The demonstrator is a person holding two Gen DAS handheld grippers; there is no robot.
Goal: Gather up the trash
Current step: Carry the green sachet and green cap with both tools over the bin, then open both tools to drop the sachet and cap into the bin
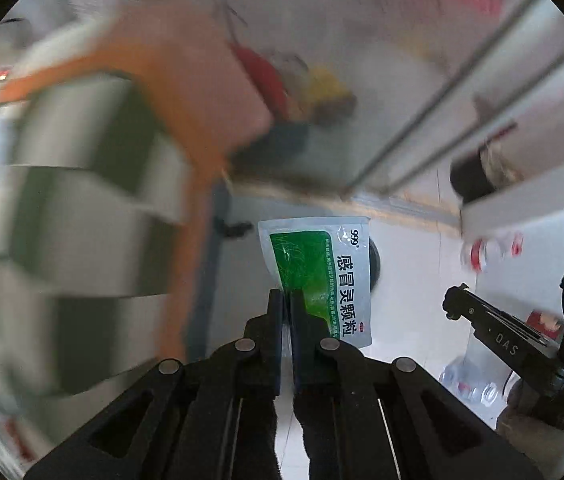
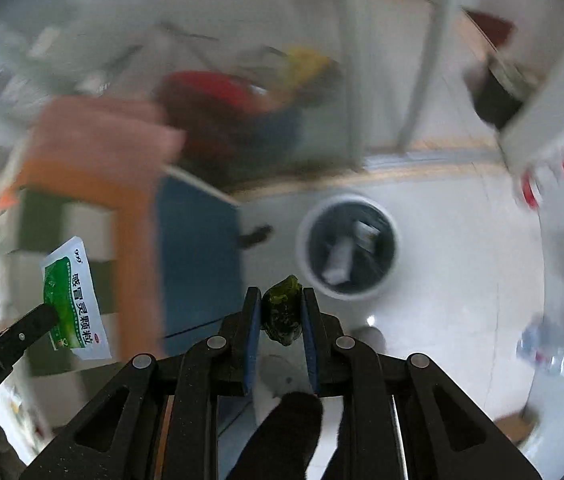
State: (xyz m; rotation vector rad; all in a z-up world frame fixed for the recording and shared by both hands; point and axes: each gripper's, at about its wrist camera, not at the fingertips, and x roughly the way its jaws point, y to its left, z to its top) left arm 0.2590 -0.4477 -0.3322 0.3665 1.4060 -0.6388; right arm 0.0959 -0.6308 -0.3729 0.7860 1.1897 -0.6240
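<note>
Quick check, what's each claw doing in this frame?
Left claw: closed on the green medicine sachet.
Right claw: closed on a crumpled dark green wrapper.

the green-and-white medicine sachet [image 1: 321, 280] reads "999" with "感冒灵颗粒" beneath. "das" is printed on the right hand-held gripper [image 1: 451, 300]; the left hand-held gripper [image 2: 48, 314] bears partly legible lettering ending "robot.ai".

The flat foil medicine sachet [image 1: 317, 276] is white with a green panel and dark green characters. The small crumpled wad of film [image 2: 283, 314] is dark green, shiny. Both black grippers [image 1: 286, 304] [image 2: 282, 312] have blue pads. The round waste bin [image 2: 347, 246] has a white rim and dark inside. The tiled floor [image 2: 441, 280] is white.
</note>
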